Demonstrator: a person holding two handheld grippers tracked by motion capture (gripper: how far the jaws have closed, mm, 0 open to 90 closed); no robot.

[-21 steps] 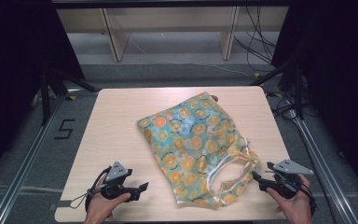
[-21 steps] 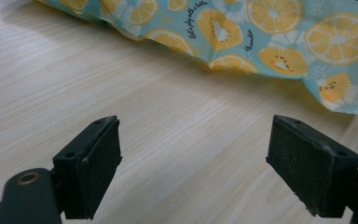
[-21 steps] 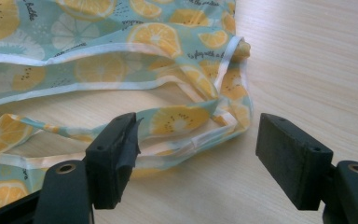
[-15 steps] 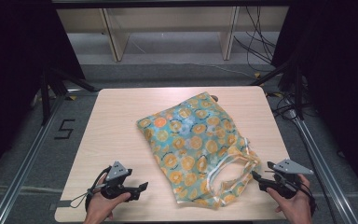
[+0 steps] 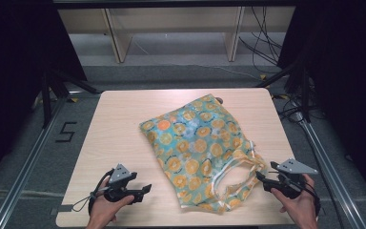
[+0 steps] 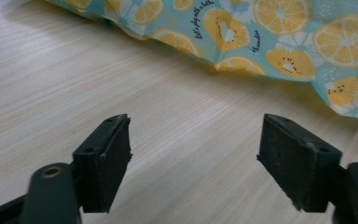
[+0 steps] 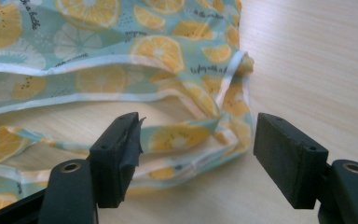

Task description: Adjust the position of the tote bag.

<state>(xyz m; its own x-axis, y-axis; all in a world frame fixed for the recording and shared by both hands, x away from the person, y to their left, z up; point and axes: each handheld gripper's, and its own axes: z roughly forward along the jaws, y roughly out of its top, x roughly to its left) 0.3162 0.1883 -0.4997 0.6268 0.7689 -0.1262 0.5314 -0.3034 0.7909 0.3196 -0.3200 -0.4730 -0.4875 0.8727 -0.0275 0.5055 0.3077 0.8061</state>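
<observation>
A teal cloth bag printed with orange slices (image 5: 195, 148) lies flat and slanted across the middle of the wooden table (image 5: 124, 119), its looped handles (image 5: 238, 174) at the near right. My left gripper (image 5: 145, 189) rests open near the table's front left, a short way from the bag's edge (image 6: 261, 51), with bare wood between its jaws. At the front right my right gripper (image 5: 259, 177) is open, just short of the handles (image 7: 200, 135), whose cream-edged strap lies ahead of its jaws without touching the pads.
The table's front edge (image 5: 171, 223) runs just below both hands. Metal rails (image 5: 24, 162) flank the table on the floor, beside a black "5" mark (image 5: 66, 132). Wooden shelving (image 5: 171, 28) and cables (image 5: 262, 47) stand behind the table.
</observation>
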